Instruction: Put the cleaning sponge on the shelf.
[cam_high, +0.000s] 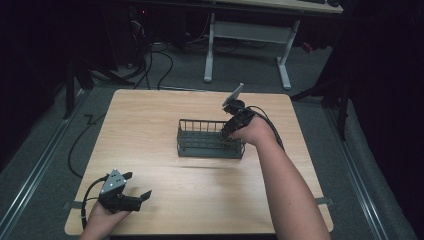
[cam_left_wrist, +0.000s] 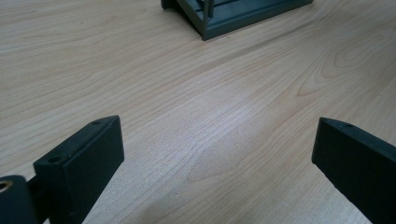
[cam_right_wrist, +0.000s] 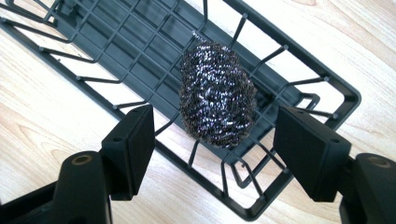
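Observation:
A dark wire basket (cam_high: 200, 149) stands a little right of the middle of the wooden table. In the right gripper view a shiny steel-wool scourer (cam_right_wrist: 217, 91) lies at one end of the basket (cam_right_wrist: 306, 58). My right gripper (cam_right_wrist: 217, 130) hovers just above it, jaws open on either side, pads clear of the wool. From above, that gripper (cam_high: 227, 131) points down into the basket's right end. My left gripper (cam_high: 139, 185) rests near the table's front left corner, open, with bare wood between its jaws (cam_left_wrist: 215, 140). A corner of the basket (cam_left_wrist: 219, 23) lies far ahead of it.
The table top (cam_high: 165, 110) ends close behind my left hand and to the right of my right forearm (cam_high: 287, 190). Beyond the far edge stand a white desk frame (cam_high: 282, 60) and loose cables (cam_high: 160, 60) on the grey floor.

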